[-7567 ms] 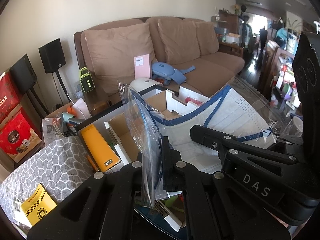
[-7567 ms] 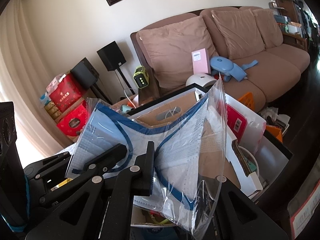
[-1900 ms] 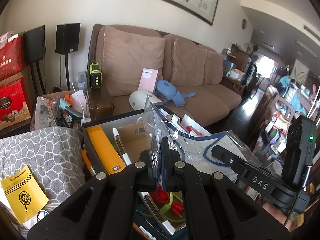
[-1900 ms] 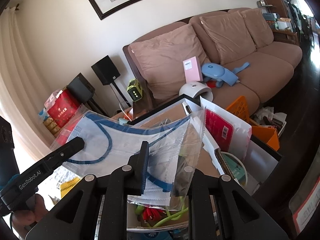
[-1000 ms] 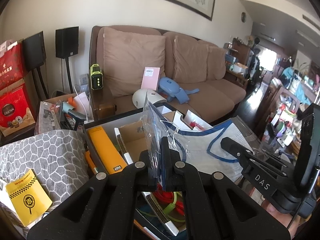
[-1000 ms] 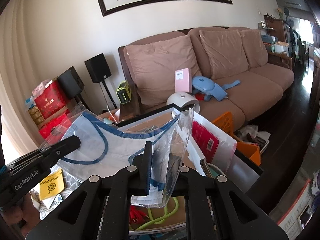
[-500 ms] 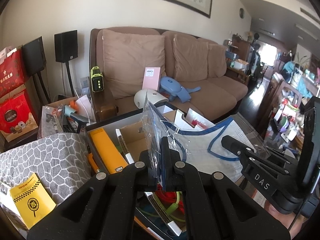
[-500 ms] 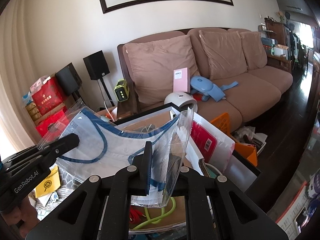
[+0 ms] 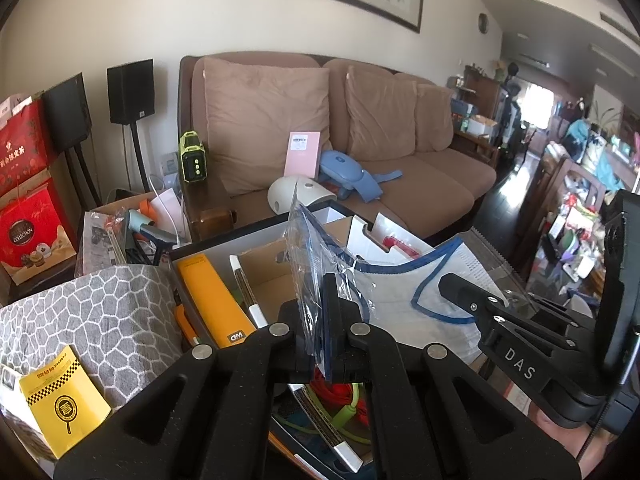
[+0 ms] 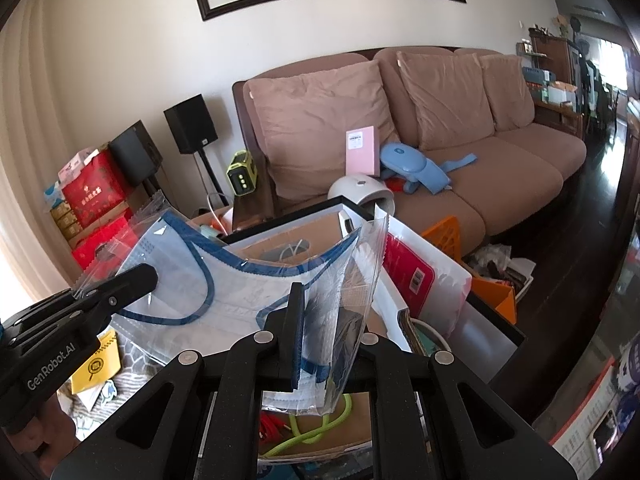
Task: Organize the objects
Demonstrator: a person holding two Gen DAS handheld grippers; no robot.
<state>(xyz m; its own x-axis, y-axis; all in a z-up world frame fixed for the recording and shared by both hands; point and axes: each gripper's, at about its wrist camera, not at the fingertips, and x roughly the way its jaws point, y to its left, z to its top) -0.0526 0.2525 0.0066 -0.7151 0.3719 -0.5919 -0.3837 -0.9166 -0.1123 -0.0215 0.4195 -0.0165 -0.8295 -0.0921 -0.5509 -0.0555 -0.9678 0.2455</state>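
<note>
Both grippers hold one clear plastic bag of white masks with blue ear loops [image 9: 404, 280], stretched between them above an open box. My left gripper [image 9: 322, 320] is shut on the bag's left edge. My right gripper [image 10: 320, 320] is shut on its right edge; the bag also shows in the right wrist view [image 10: 248, 288]. Each gripper appears in the other's view: the right one [image 9: 452, 282], the left one [image 10: 140, 276].
Below the bag stands a black-rimmed box [image 9: 224, 240] with a yellow box [image 9: 212, 300], cardboard, red and green cords [image 10: 308, 428]. A grey patterned bag [image 9: 92, 316] with a yellow packet [image 9: 64, 400] is left. A brown sofa [image 10: 480, 184] is behind.
Both grippers keep their hold on the mask bag. Over the last seconds the views have tilted up and back a little; the bag hangs flatter between the grippers than 7.6 s ago.
</note>
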